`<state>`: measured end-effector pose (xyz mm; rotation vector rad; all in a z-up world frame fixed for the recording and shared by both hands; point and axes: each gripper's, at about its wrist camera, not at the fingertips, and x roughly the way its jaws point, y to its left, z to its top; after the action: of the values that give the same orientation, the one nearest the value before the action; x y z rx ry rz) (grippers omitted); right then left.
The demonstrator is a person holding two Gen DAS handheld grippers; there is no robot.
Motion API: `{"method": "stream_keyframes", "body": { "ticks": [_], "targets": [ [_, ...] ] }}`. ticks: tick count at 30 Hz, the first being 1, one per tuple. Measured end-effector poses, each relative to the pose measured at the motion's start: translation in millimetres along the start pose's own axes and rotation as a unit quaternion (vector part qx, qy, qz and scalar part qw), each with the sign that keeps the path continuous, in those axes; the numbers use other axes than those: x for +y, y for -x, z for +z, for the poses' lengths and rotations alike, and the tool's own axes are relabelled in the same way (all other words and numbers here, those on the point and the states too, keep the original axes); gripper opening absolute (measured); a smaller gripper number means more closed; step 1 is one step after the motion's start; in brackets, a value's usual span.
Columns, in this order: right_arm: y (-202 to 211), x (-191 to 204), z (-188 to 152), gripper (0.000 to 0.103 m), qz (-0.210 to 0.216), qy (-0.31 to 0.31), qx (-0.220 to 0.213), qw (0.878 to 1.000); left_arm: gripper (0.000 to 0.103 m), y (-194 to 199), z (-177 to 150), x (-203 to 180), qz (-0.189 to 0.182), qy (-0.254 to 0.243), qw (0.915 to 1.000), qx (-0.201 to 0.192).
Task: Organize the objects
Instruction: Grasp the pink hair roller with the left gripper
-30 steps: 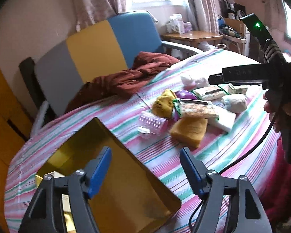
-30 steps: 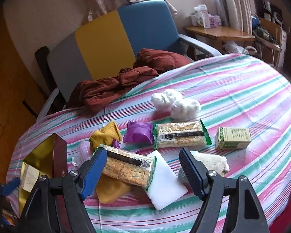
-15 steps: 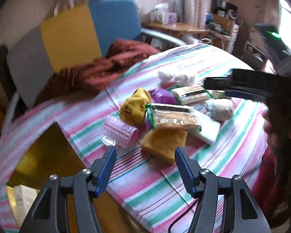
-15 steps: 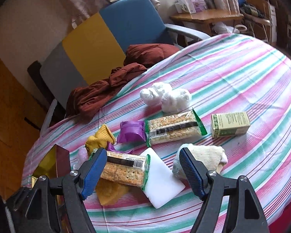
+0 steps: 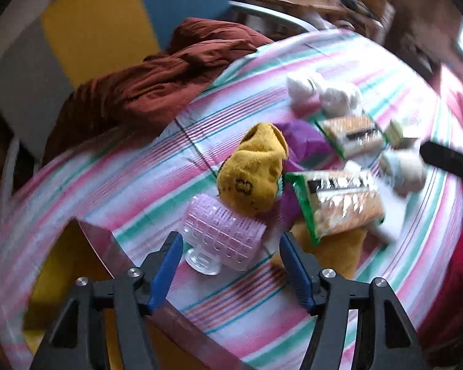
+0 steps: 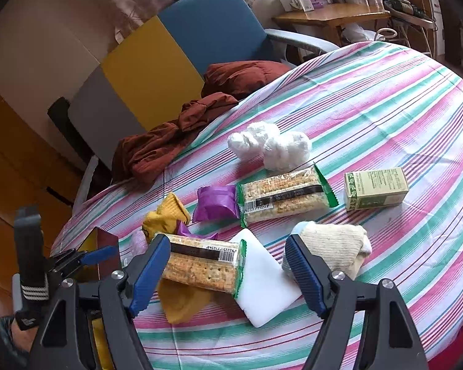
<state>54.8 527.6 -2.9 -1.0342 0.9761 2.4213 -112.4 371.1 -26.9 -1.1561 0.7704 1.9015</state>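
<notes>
Hair roller (image 5: 223, 236), pink and lying on its side on the striped bench (image 5: 145, 182), sits just ahead of the left gripper (image 5: 228, 263), whose jaws have just been opening and hold nothing. Against the roller rests a mustard sock (image 5: 253, 175); beside that, a cracker pack (image 5: 339, 202). The right gripper (image 6: 228, 273) hangs open and empty over the same pack (image 6: 205, 265); only its view shows the green carton (image 6: 375, 188) clearly.

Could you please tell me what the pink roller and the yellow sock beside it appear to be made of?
The pink ridged cylindrical hair roller looks like translucent plastic with a bristly, gridded surface, on a clear glossy core at its end. The mustard-yellow crumpled sock looks like soft matte knitted fabric: ribbed cuff, slumped folds.
</notes>
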Motion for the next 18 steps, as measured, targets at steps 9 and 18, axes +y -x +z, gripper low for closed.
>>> {"method": "stream_keyframes", "body": {
  "ticks": [9,18],
  "targets": [
    [-2,1,-1,0.078,-0.004,0.0,0.009,1.0,0.07,-22,4,2,-0.012,-0.063,0.9979,0.014],
    [-8,2,-2,0.078,-0.017,0.008,0.016,1.0,0.04,-15,3,1,-0.042,-0.062,0.9971,-0.013]
  ]
}}
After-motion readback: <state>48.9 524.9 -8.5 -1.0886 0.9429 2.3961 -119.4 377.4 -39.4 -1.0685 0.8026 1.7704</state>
